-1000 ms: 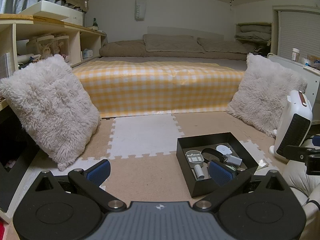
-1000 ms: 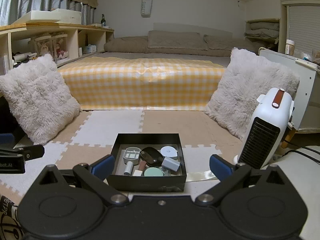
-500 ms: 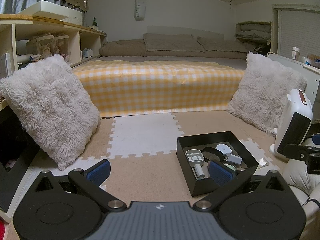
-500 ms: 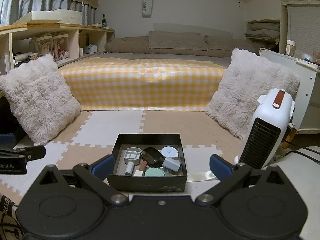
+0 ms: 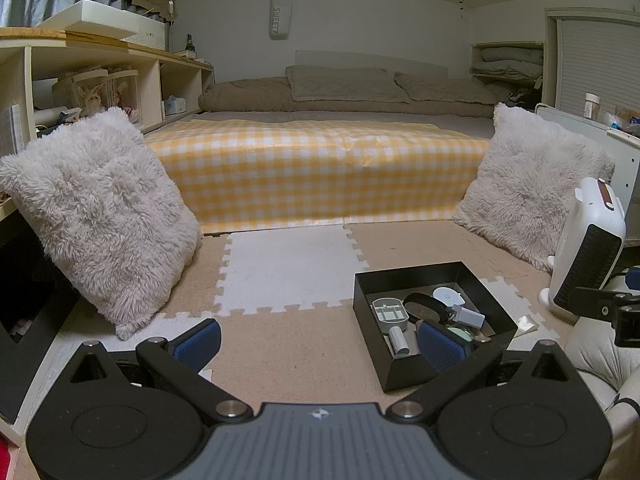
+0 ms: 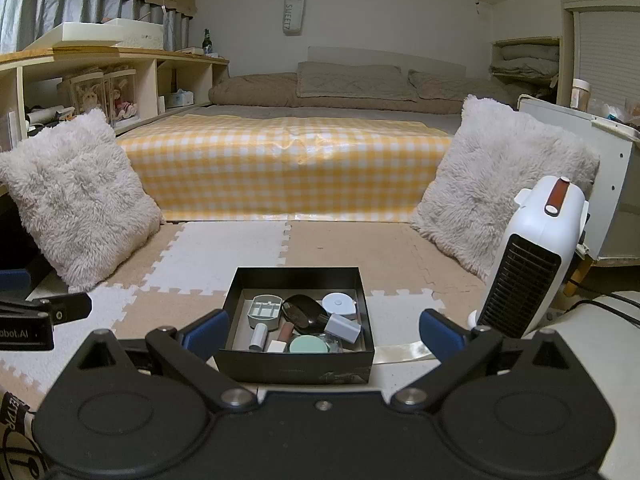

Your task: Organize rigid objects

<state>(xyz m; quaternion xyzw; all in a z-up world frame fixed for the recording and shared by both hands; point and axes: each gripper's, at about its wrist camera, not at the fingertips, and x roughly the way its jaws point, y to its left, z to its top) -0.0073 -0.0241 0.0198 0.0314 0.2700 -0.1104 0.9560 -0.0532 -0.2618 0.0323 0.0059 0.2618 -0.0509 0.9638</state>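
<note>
A black open box (image 6: 296,366) sits on the foam floor mat and also shows in the left wrist view (image 5: 404,372). It holds several small items: a black mouse (image 6: 304,312), a grey tray (image 6: 266,311), a round white disc (image 6: 339,305), a green round case (image 6: 308,345), a white charger block (image 6: 343,327) and a small white tube (image 6: 259,337). My right gripper (image 6: 322,334) is open and empty, its fingers on either side of the box's near end. My left gripper (image 5: 318,342) is open and empty, to the left of the box.
A white fan heater (image 6: 532,256) stands right of the box. Fluffy cushions lean at the left (image 6: 80,196) and right (image 6: 508,172). A bed with a yellow checked cover (image 6: 284,164) fills the back. Shelves (image 6: 100,80) line the left wall.
Both views have shifted very slightly. The box and its contents have not moved, and both grippers stay open.
</note>
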